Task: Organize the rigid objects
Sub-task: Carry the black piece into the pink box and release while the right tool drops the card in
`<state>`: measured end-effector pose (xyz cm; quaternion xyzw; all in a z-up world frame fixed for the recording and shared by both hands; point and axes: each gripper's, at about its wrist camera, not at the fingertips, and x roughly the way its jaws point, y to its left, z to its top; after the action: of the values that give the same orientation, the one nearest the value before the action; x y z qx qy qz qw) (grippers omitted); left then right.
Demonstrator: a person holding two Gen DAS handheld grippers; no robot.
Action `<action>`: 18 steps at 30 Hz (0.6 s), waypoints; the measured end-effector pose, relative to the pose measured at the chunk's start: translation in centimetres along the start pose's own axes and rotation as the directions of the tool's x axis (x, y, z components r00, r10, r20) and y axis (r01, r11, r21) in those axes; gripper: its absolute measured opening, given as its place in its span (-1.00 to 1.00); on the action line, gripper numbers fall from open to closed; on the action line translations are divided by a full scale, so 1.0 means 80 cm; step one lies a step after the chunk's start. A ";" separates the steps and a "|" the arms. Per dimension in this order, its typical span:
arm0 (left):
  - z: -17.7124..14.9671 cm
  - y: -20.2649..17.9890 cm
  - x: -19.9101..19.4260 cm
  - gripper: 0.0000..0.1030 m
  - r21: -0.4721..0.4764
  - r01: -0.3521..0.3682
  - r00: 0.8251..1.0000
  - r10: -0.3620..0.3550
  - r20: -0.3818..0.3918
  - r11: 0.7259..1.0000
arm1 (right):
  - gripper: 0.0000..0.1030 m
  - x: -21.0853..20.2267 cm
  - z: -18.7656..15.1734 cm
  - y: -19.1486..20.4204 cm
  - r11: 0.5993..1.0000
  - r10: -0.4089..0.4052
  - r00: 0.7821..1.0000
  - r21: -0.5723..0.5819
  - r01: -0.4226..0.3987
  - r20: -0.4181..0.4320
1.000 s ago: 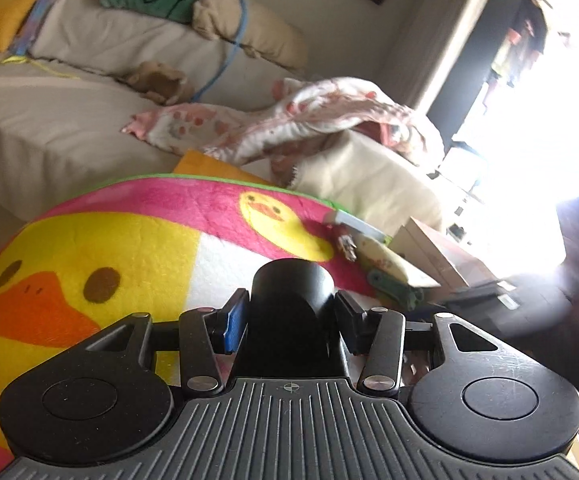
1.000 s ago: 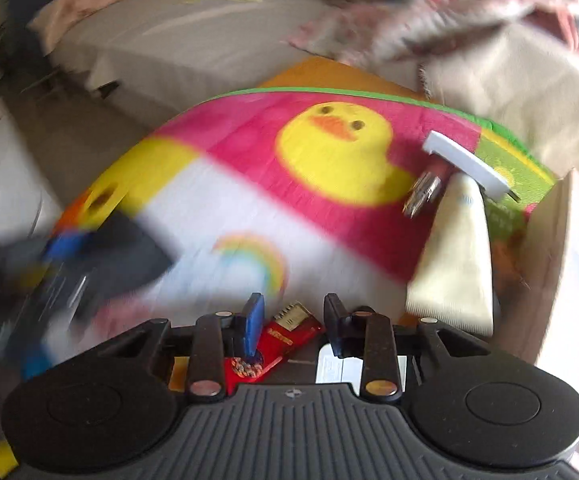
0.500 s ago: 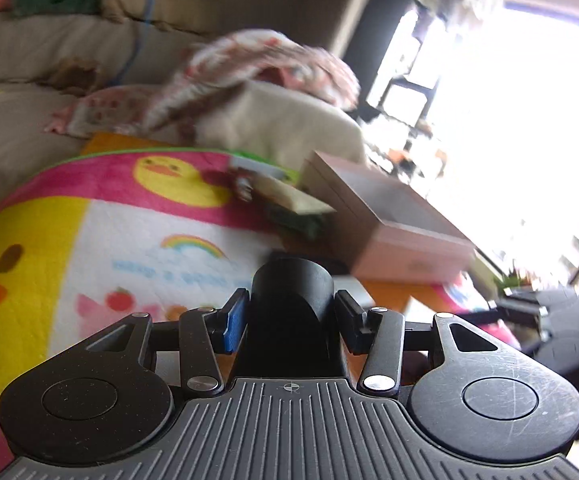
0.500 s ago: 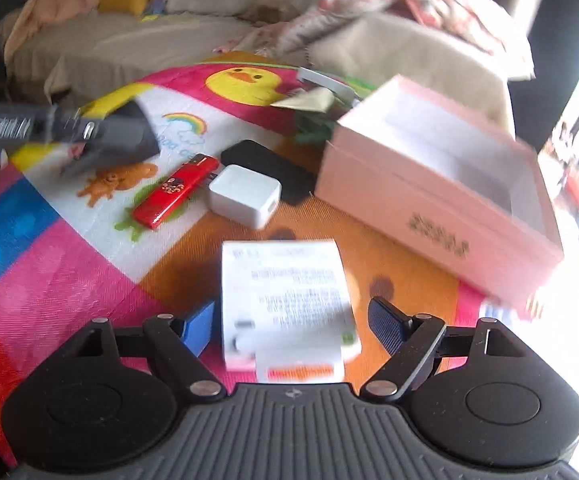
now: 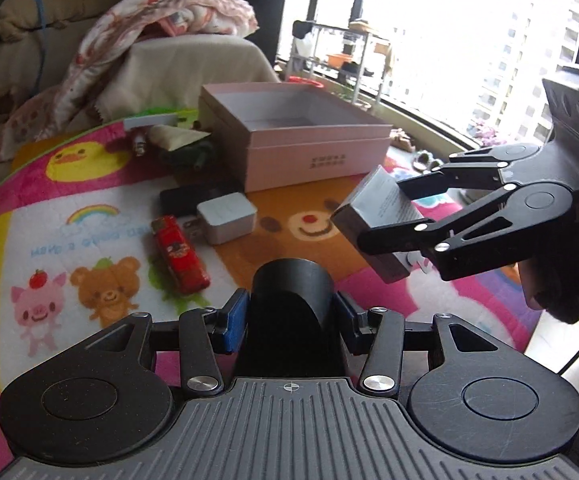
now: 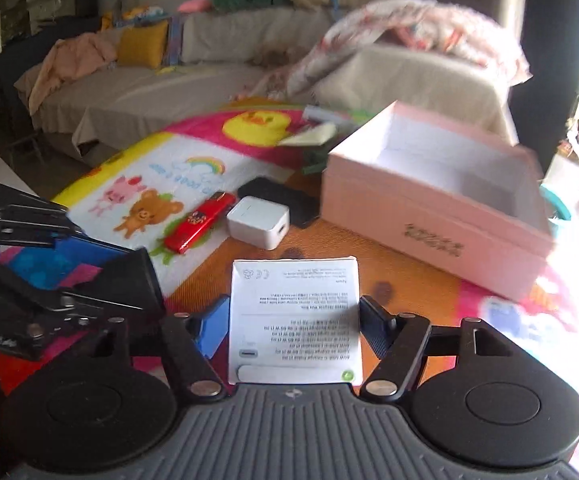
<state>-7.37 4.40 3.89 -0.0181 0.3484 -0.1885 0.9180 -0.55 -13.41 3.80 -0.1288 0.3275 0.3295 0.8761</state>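
Behind the cartoon play mat (image 5: 89, 216), a draped sofa (image 6: 137, 96); bright window (image 5: 449, 40).

white box (image 6: 294, 316) tilted, prob. gripped

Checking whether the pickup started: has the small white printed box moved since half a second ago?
Yes. The white box, lying on the mat beforehand, now sits lifted between the closing right gripper pads, near the pink box.

A beige sofa (image 6: 193, 80) strewn with cushions stands behind the cartoon mat (image 5: 69, 240), a bright window (image 5: 469, 52) to its right.
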 end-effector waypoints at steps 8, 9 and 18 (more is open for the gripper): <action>0.171 -0.025 -0.003 0.01 0.103 -0.005 0.960 -0.024 0.277 0.995 | 0.34 -0.097 0.039 -0.052 0.978 -0.207 0.959 0.050 0.201 0.196; 0.195 -0.024 0.004 0.01 0.100 -0.002 0.953 -0.028 0.302 0.995 | 0.34 -0.101 0.053 -0.063 0.974 -0.227 0.949 0.068 0.217 0.218; 0.275 0.035 0.158 -0.04 -0.107 -0.018 0.993 0.031 0.116 0.994 | 0.50 -0.043 0.152 -0.163 0.923 -0.317 0.924 0.295 0.248 0.215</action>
<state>16.51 0.33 12.08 -0.0736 0.3034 -0.1569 0.9370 12.11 -19.52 15.31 -0.0141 0.2288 0.1662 0.9591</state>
